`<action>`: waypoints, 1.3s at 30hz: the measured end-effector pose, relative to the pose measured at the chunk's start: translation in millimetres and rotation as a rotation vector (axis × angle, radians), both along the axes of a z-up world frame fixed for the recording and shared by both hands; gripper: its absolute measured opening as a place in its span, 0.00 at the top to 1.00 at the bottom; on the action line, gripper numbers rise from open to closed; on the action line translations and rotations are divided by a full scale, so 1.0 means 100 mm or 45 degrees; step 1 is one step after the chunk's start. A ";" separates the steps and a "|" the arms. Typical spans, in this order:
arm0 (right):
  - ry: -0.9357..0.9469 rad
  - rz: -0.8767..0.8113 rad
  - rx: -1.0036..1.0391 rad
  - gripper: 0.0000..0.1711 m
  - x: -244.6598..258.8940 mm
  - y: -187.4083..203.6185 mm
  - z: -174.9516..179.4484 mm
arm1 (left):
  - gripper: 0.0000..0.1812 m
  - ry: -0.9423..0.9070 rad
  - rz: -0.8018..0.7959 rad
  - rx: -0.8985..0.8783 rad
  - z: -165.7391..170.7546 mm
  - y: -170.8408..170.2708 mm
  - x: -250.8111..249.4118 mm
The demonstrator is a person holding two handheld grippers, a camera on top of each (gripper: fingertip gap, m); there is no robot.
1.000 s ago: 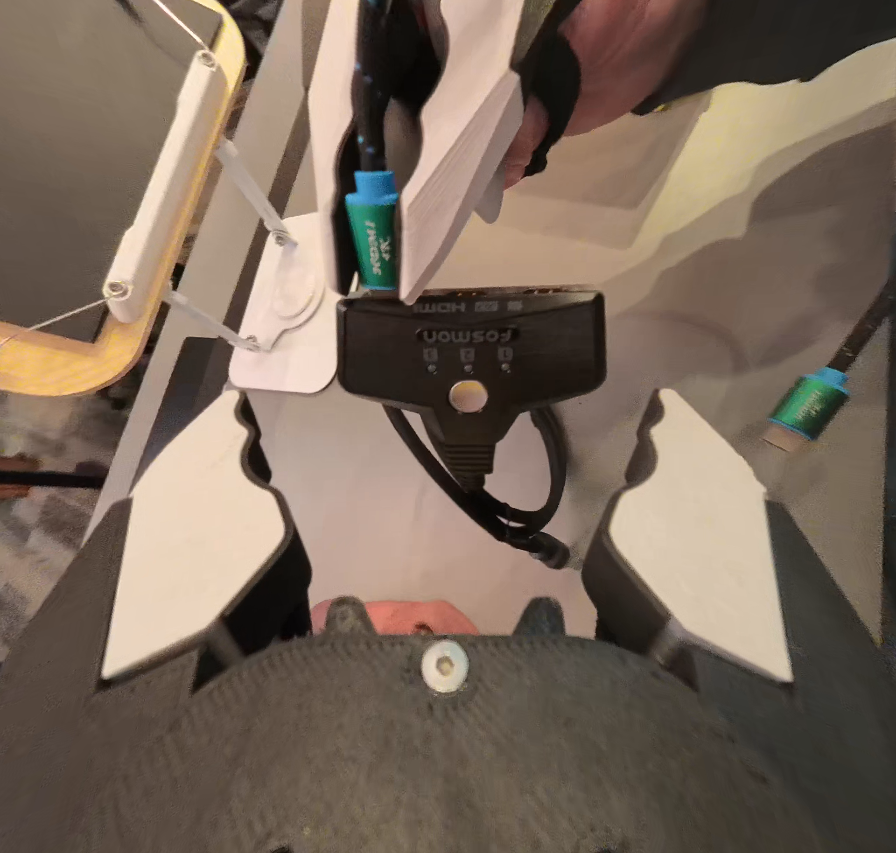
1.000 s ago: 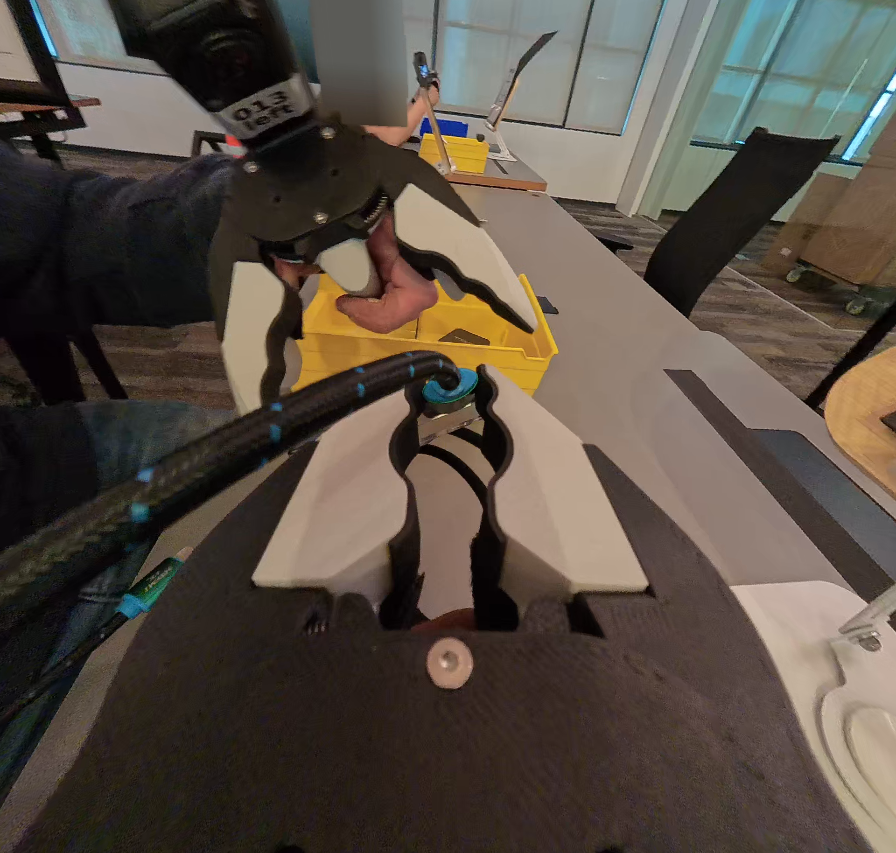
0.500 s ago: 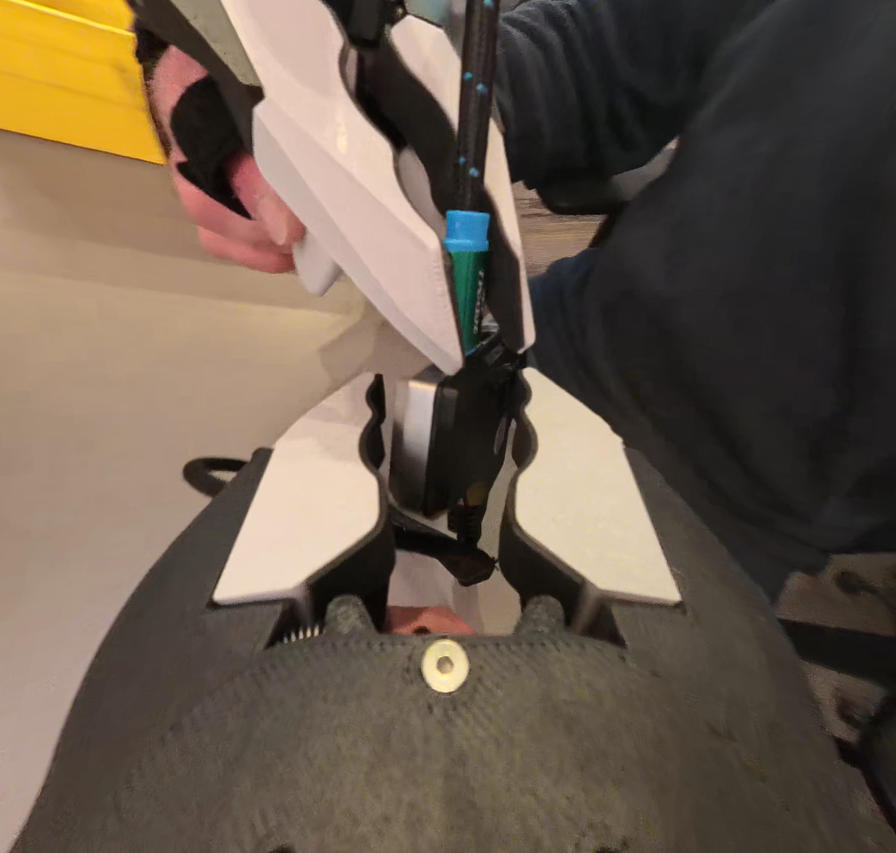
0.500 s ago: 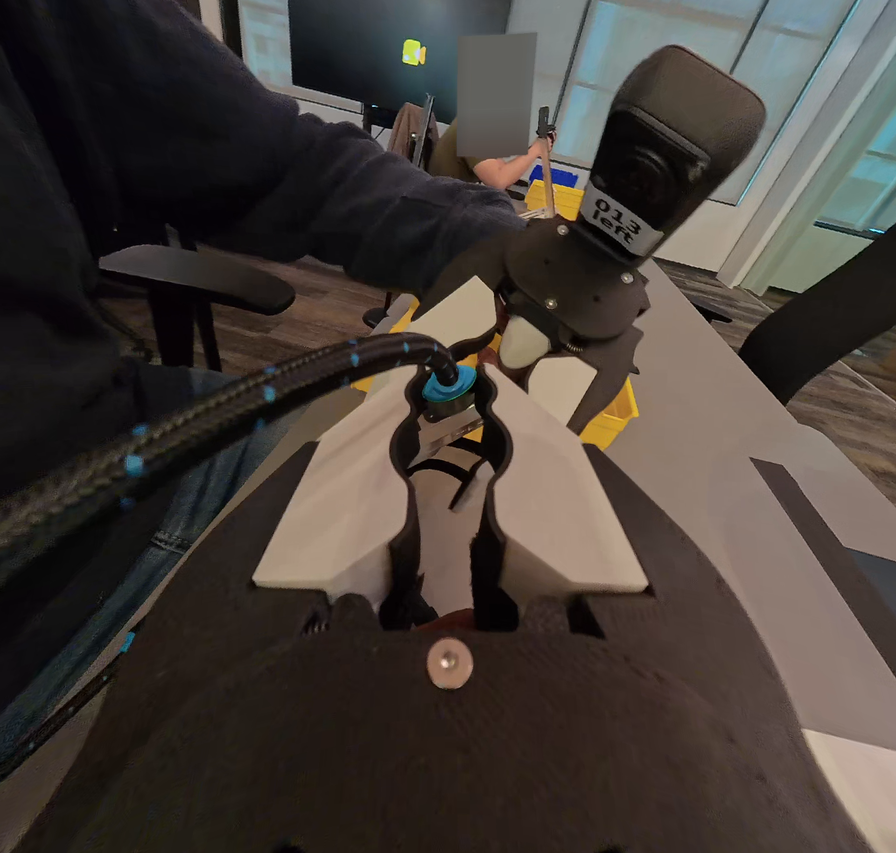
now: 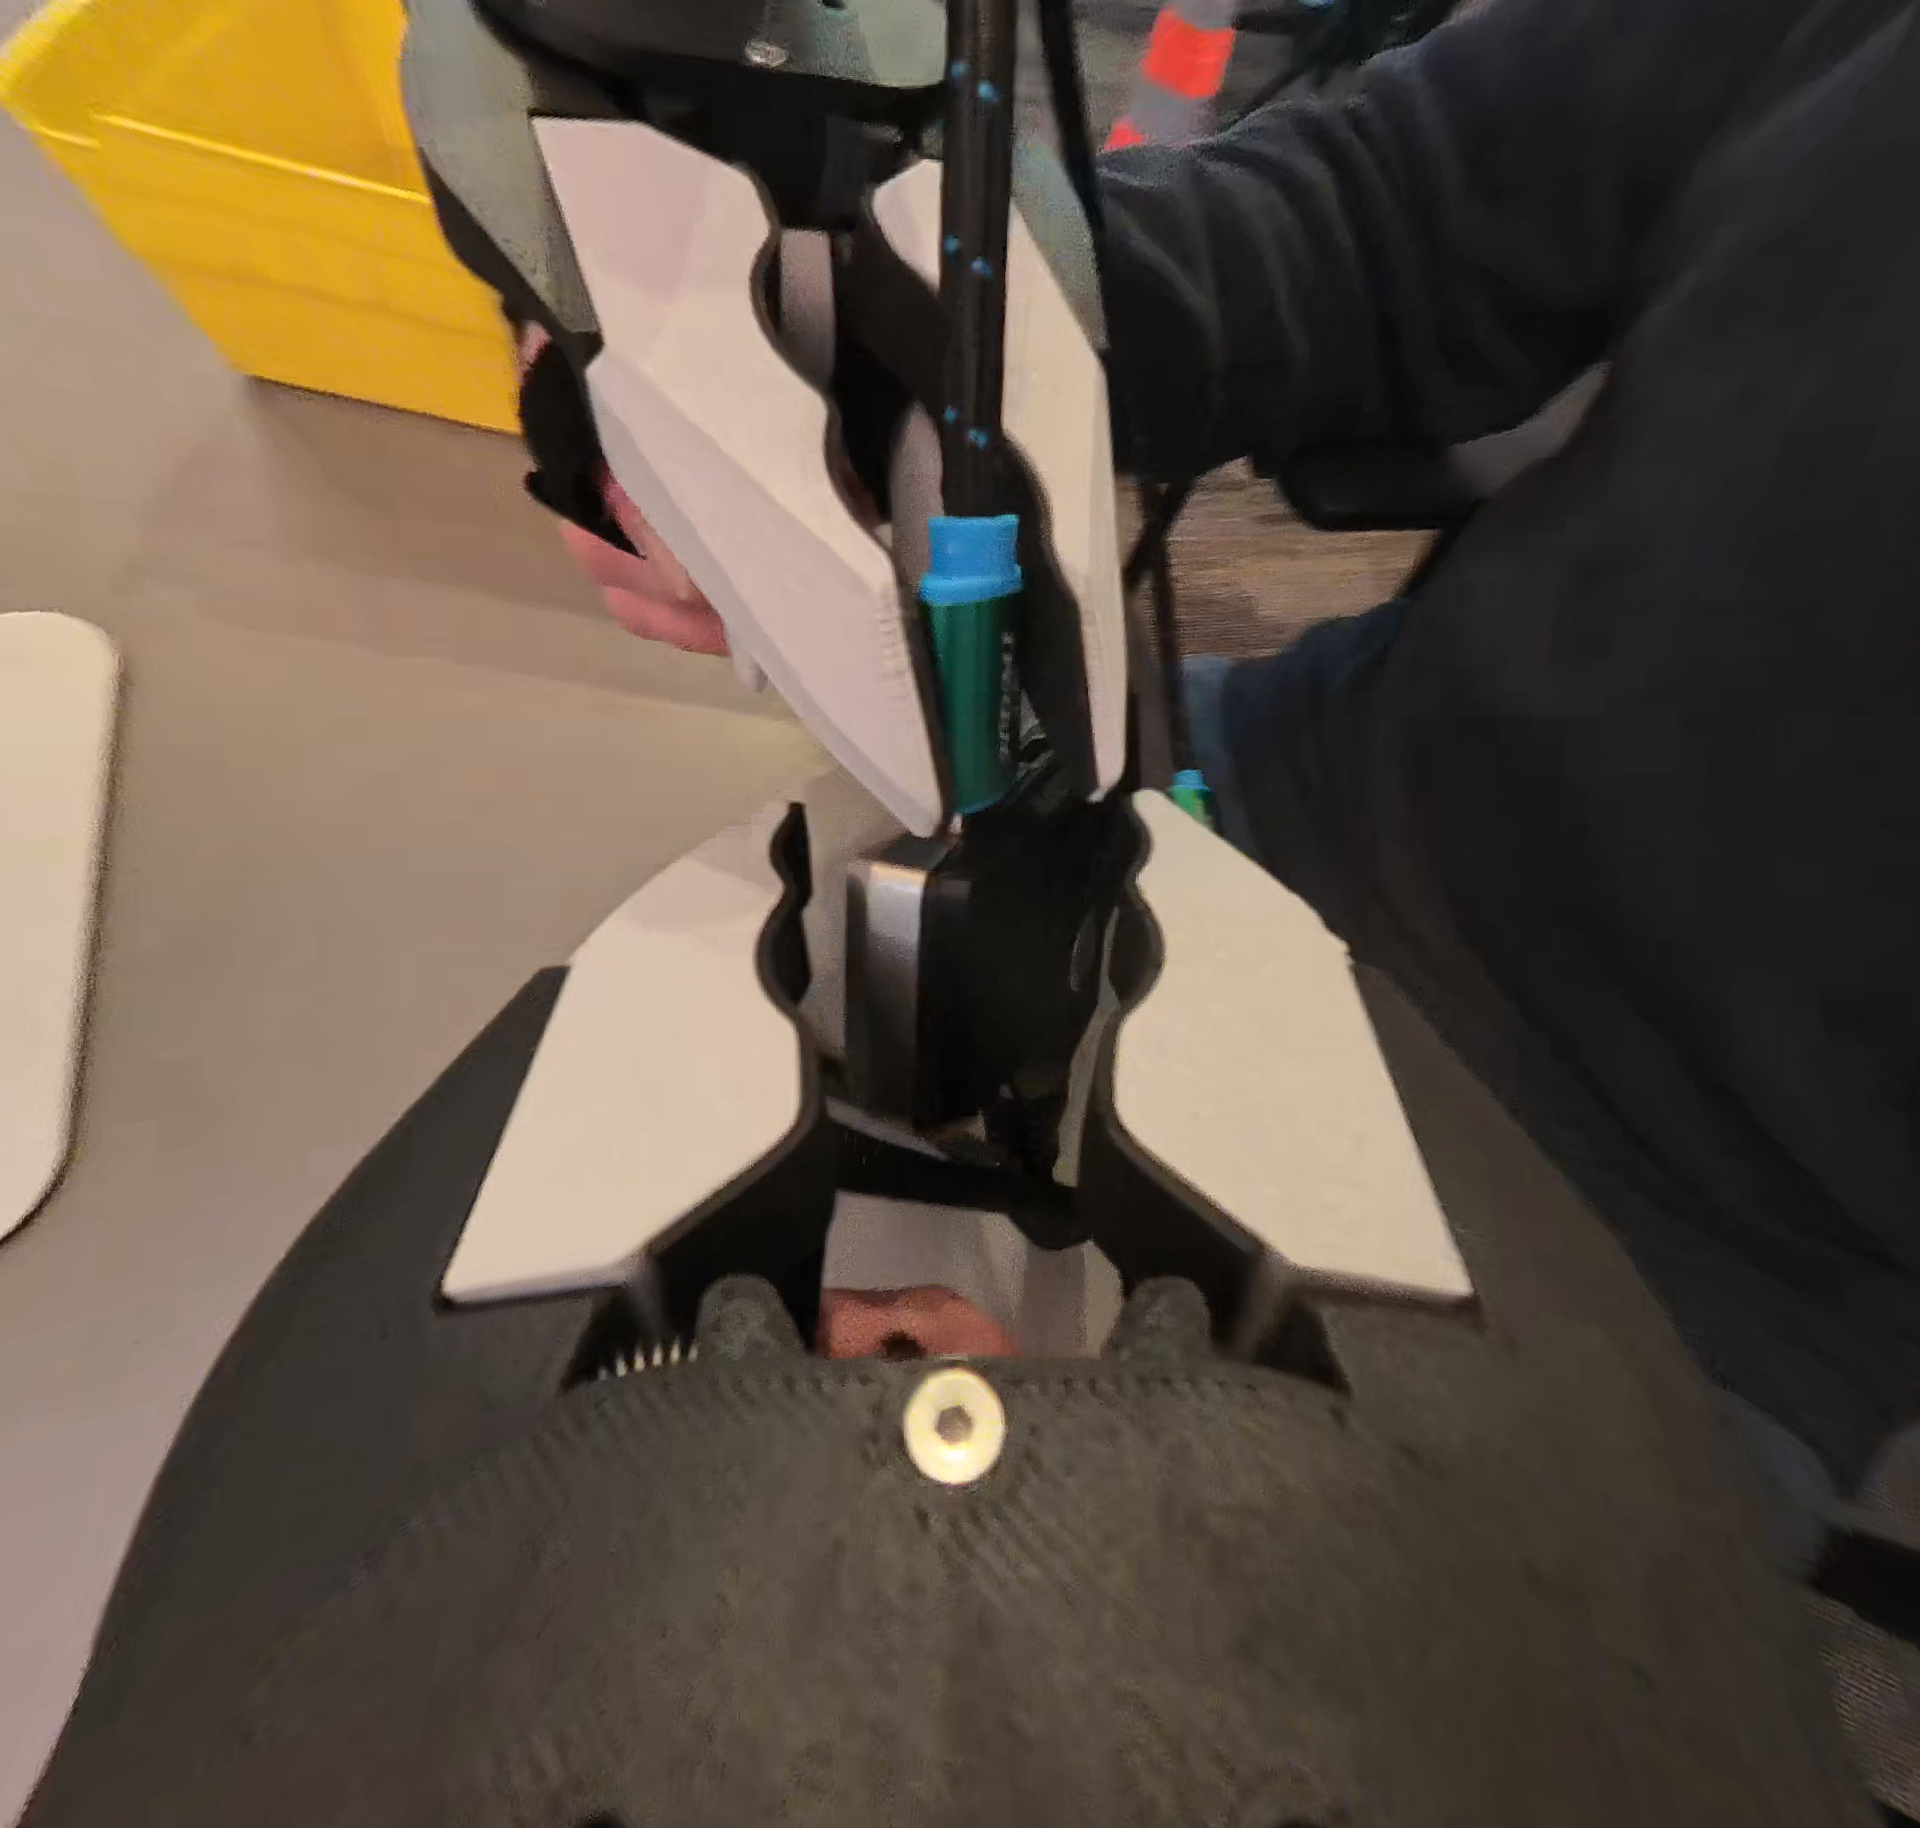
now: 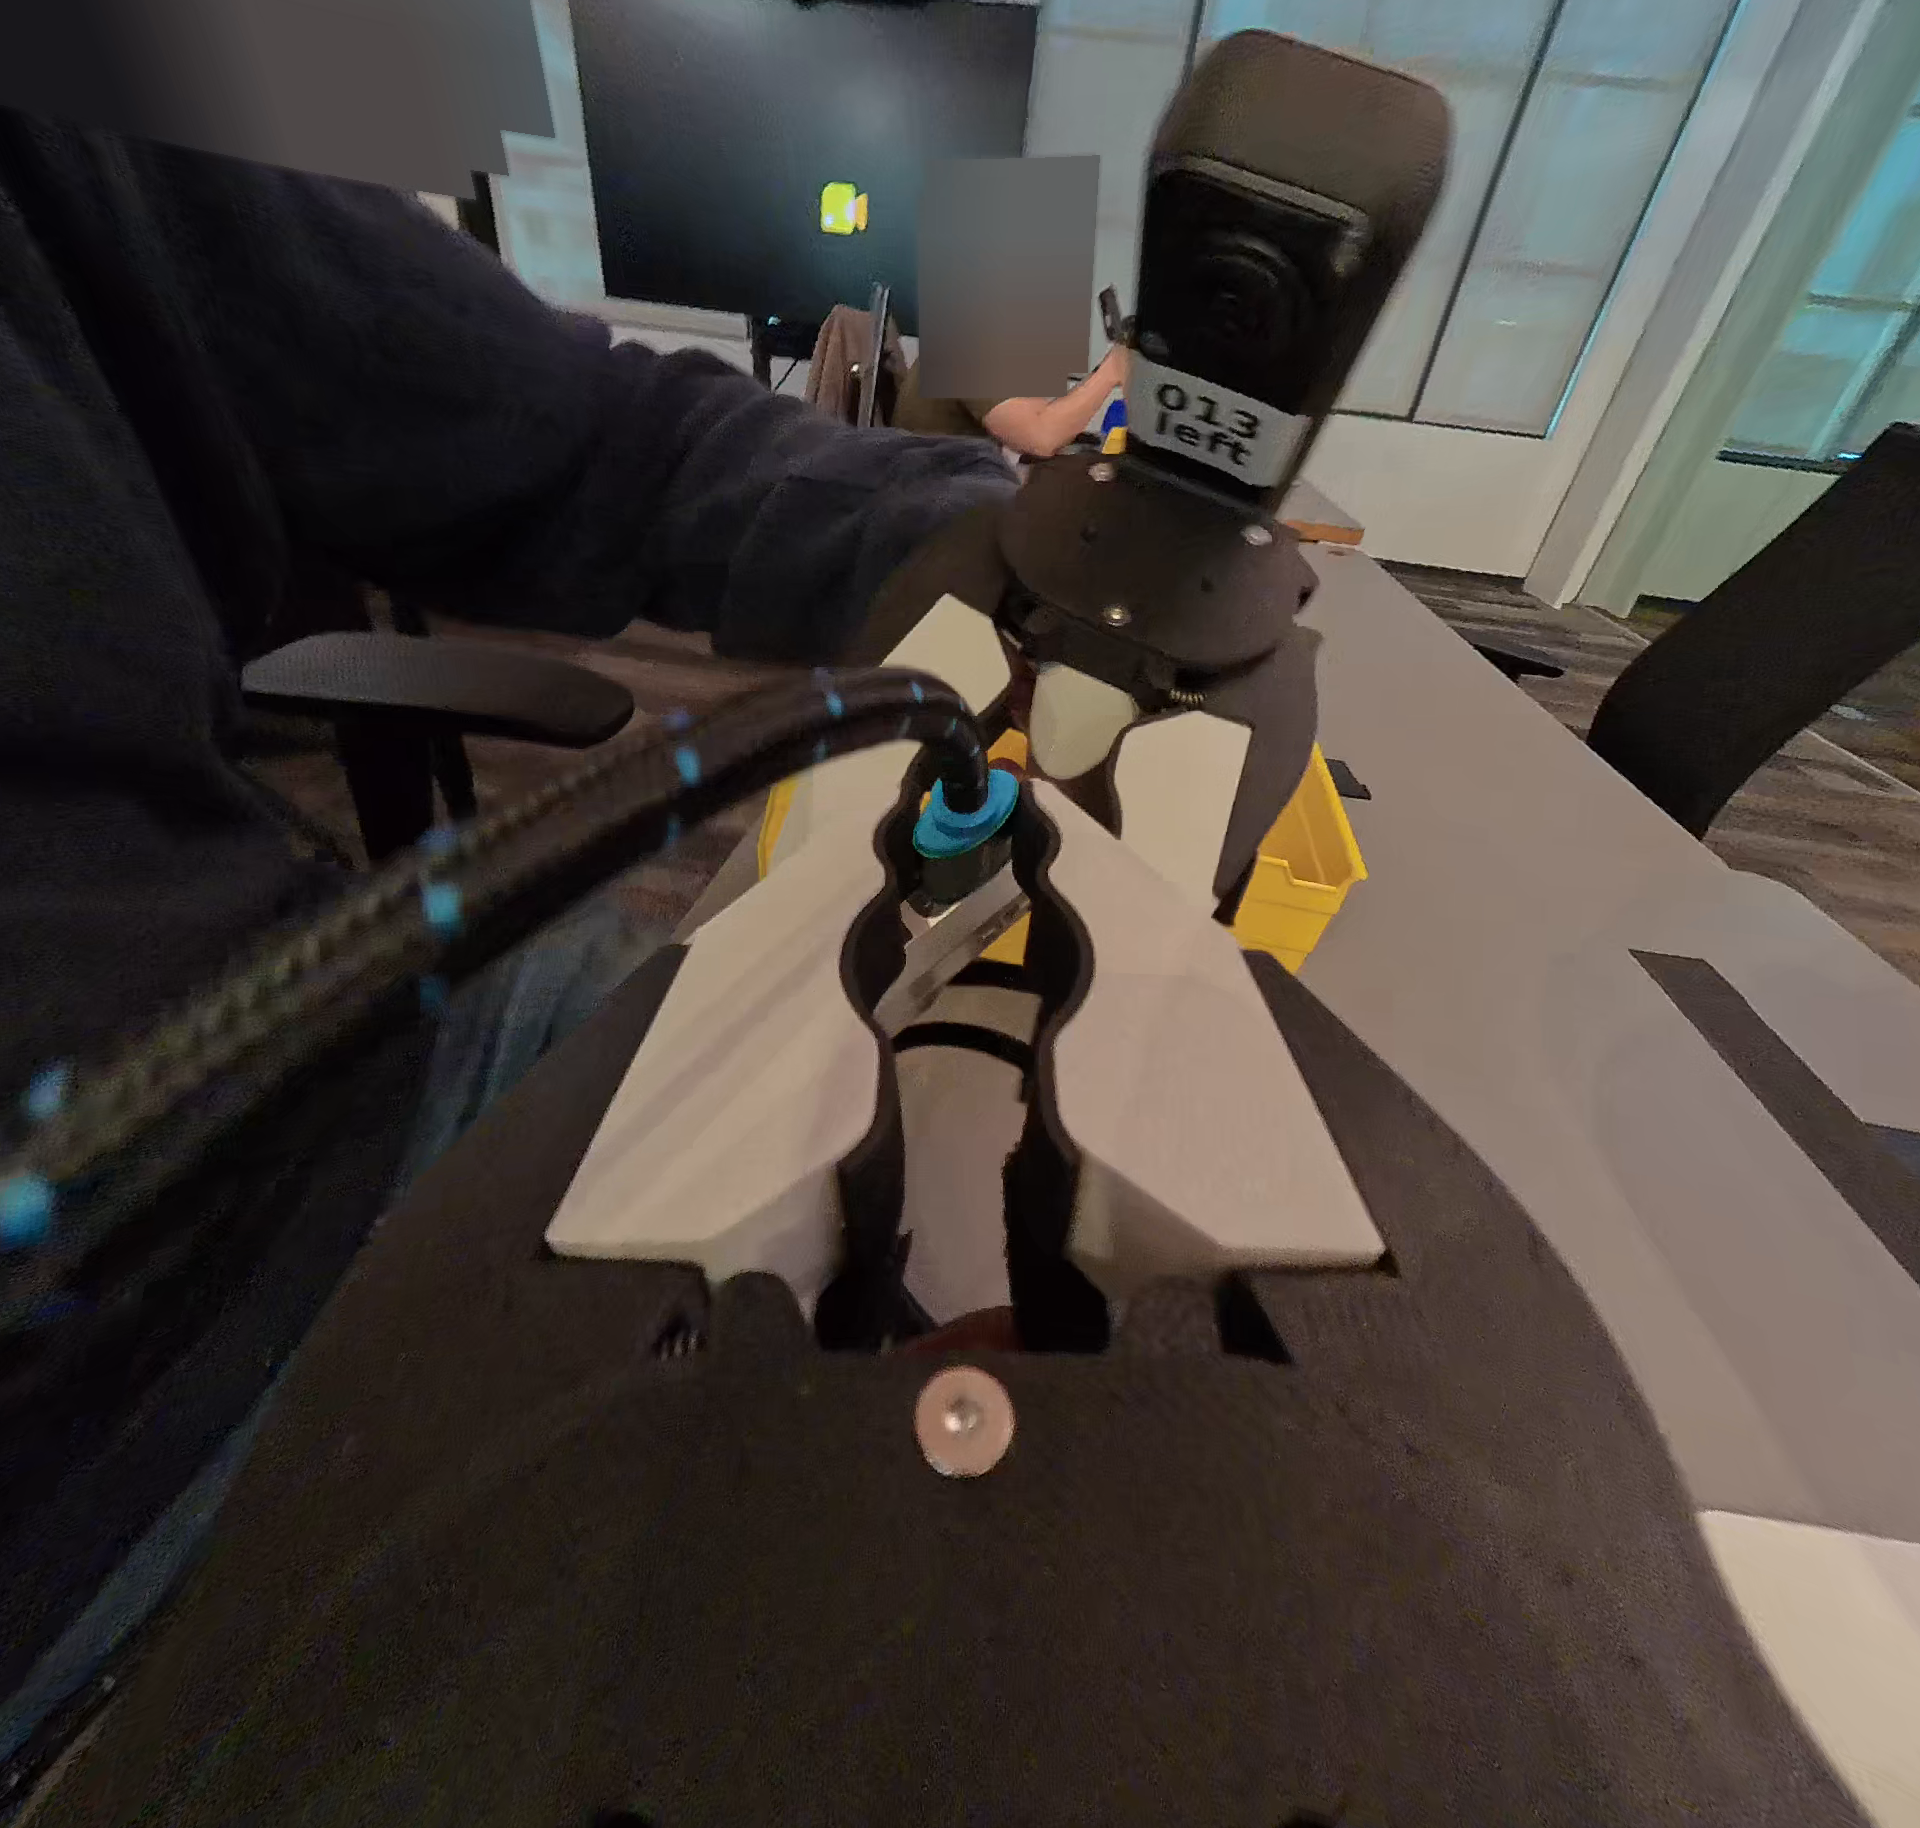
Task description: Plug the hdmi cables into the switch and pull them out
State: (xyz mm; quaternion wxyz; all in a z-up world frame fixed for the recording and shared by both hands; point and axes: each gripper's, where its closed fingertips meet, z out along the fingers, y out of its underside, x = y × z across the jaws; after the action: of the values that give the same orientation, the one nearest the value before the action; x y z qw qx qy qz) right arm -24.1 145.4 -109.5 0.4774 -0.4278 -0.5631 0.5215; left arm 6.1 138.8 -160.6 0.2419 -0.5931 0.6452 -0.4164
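Two grippers are in use. The left gripper (image 5: 961, 905) has its fingers pinched on one black switch (image 5: 997, 957), held edge-on above the grey table (image 5: 312, 739). The right gripper (image 5: 1023, 802) points down from above, its fingers pressed on one green HDMI plug (image 5: 971, 698) with a blue collar; the plug tip meets the switch's top edge (seating depth cannot be told). One braided black cable (image 6: 520, 874) with blue flecks arcs leftward from the plug. A dark-sleeved forearm (image 6: 623, 490) reaches level to the left gripper, whose camera housing carries one white label. One yellow bin (image 5: 260, 220) stands behind
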 end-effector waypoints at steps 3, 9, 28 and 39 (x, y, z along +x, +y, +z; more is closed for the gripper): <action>0.029 -0.084 -0.073 0.91 0.00 0.11 0.02 | 0.48 0.013 0.193 0.187 0.00 0.12 -0.02; 0.047 -0.232 -0.096 0.91 -0.03 0.25 0.04 | 0.19 0.140 0.573 0.574 -0.07 0.15 0.02; 0.085 -0.335 -0.107 0.92 0.00 0.29 0.06 | 0.31 0.096 0.812 0.904 -0.10 0.42 0.04; -0.269 -0.319 0.152 0.65 0.10 0.24 -0.19 | 0.32 0.340 0.248 0.649 -0.25 0.12 -0.23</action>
State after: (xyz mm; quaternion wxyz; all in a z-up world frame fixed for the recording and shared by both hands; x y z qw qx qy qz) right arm -14.2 169.4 -128.3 0.5013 -0.5180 -0.5825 0.3757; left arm -17.3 150.3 -185.2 0.3348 -0.6218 0.6952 -0.1343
